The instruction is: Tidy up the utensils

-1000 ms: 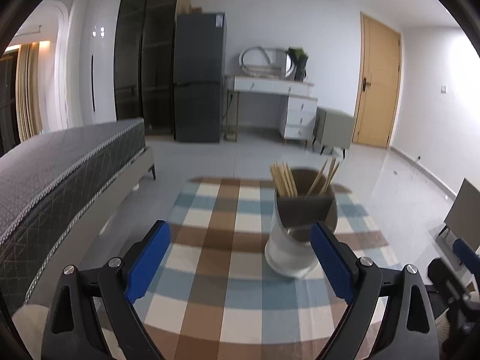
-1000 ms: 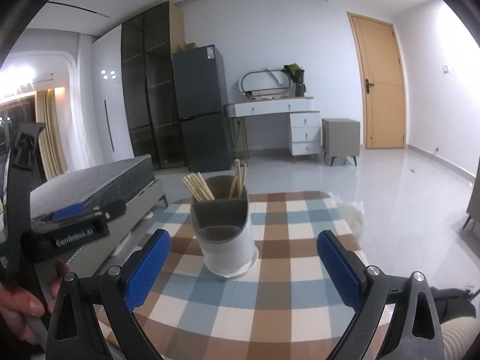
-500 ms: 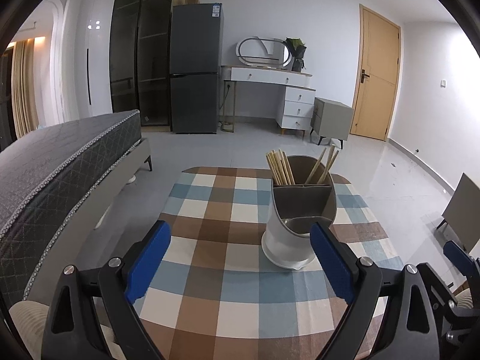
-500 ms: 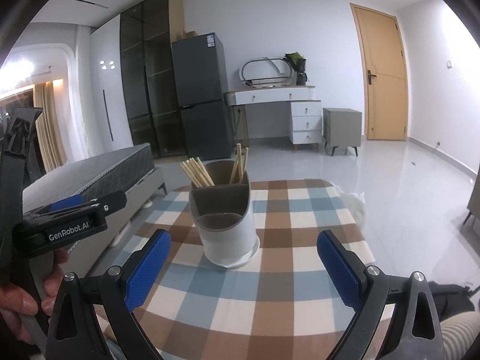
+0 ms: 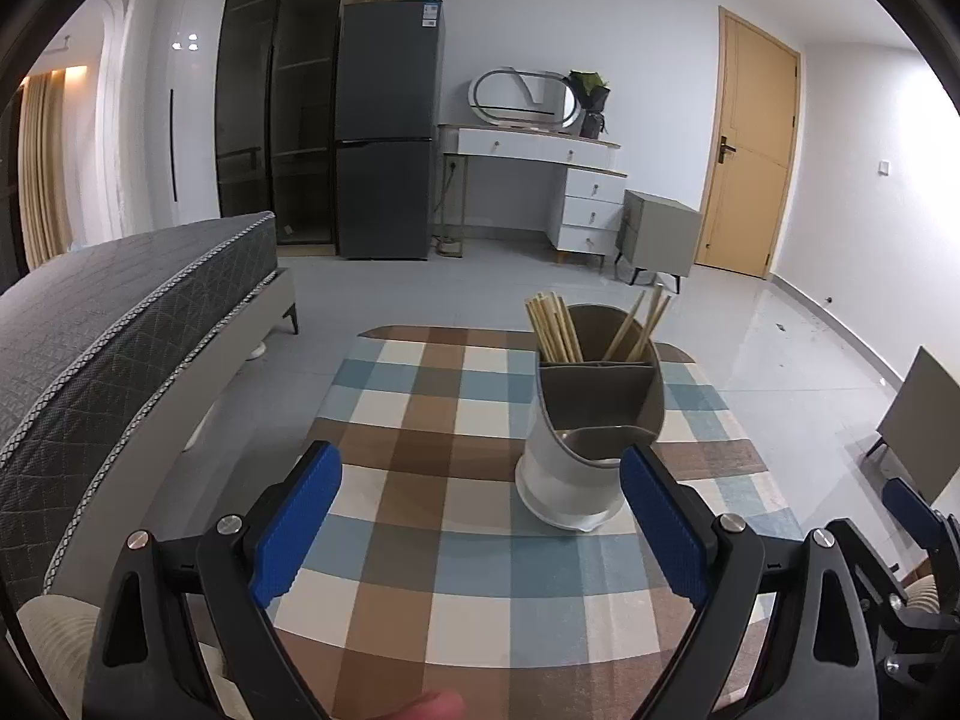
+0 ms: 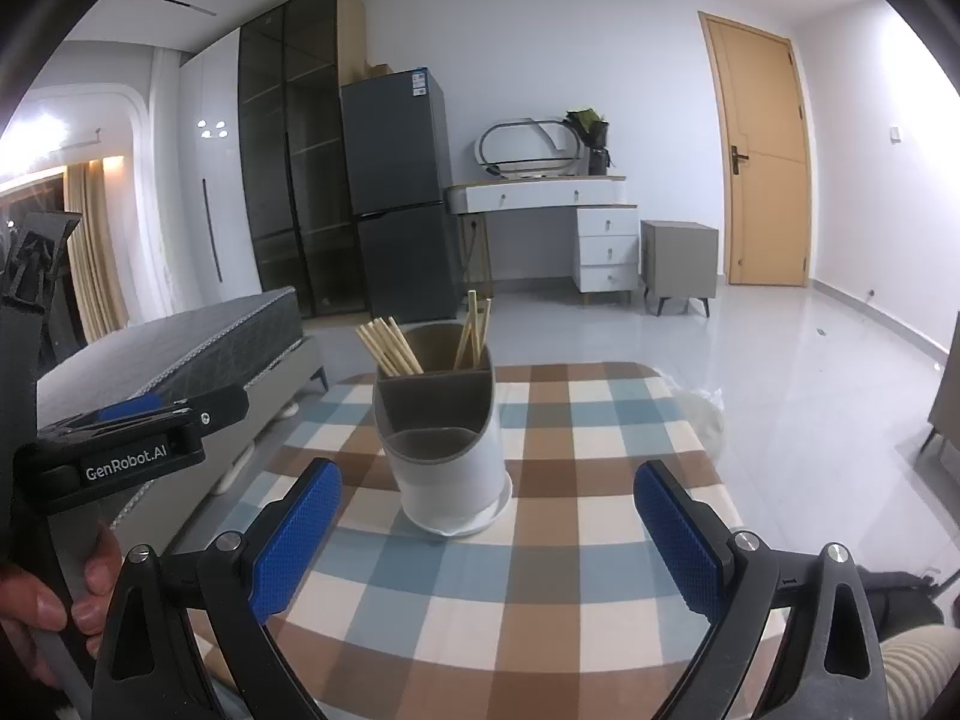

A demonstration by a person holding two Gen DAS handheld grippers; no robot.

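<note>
Nothing on the table point(image 5: 420, 516) has shifted: chopsticks point(image 5: 555, 330) stand sorted in the holder point(image 5: 594, 420), both tools point(image 5: 480, 516) point(image 6: 486, 531) gape empty, little apparently remains.

i can read only one text clearly: "GenRobot.AI", in white letters on the black body of the left gripper point(image 6: 129, 444), which shows at the left edge of the right wrist view. the dark fridge point(image 6: 399, 192) has a small blue and white label at the top corner of its upper door, seen in both views, but its print is too small for me to read.
</note>
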